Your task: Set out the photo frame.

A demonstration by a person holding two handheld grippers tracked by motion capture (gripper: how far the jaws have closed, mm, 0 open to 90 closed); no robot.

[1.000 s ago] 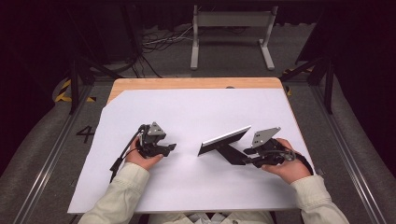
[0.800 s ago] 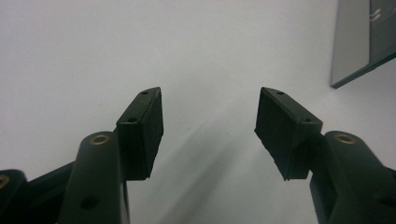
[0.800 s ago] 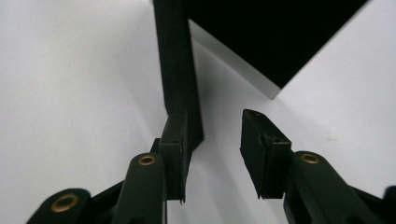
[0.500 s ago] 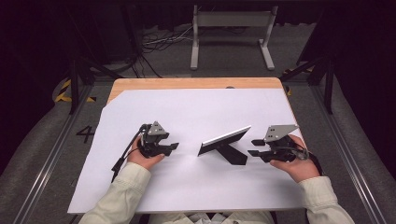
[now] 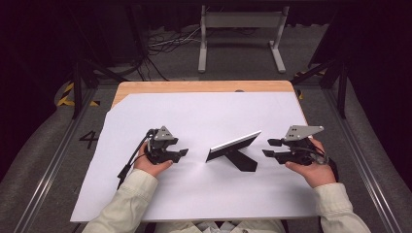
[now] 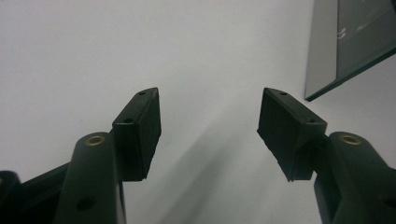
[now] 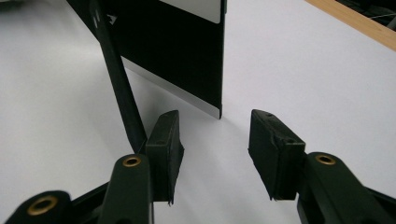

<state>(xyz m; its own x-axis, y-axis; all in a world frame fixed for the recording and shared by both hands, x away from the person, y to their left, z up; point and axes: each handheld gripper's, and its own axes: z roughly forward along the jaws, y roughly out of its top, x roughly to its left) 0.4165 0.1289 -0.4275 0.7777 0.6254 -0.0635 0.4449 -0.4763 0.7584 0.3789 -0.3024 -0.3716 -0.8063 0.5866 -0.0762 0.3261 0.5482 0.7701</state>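
Now | picture frame (image 5: 233, 148) standing between grippers | fingers (image 7: 166, 140) apart, empty

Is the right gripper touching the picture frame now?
Apart. In the high view, white sheet shows between the right gripper and the frame. In the right gripper view, its open jaws hold nothing.

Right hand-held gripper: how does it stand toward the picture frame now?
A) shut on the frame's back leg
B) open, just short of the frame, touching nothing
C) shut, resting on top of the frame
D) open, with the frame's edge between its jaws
B: the right hand-held gripper has its jaws apart with only white sheet between them, and the picture frame stands ahead on its leg, ungripped.
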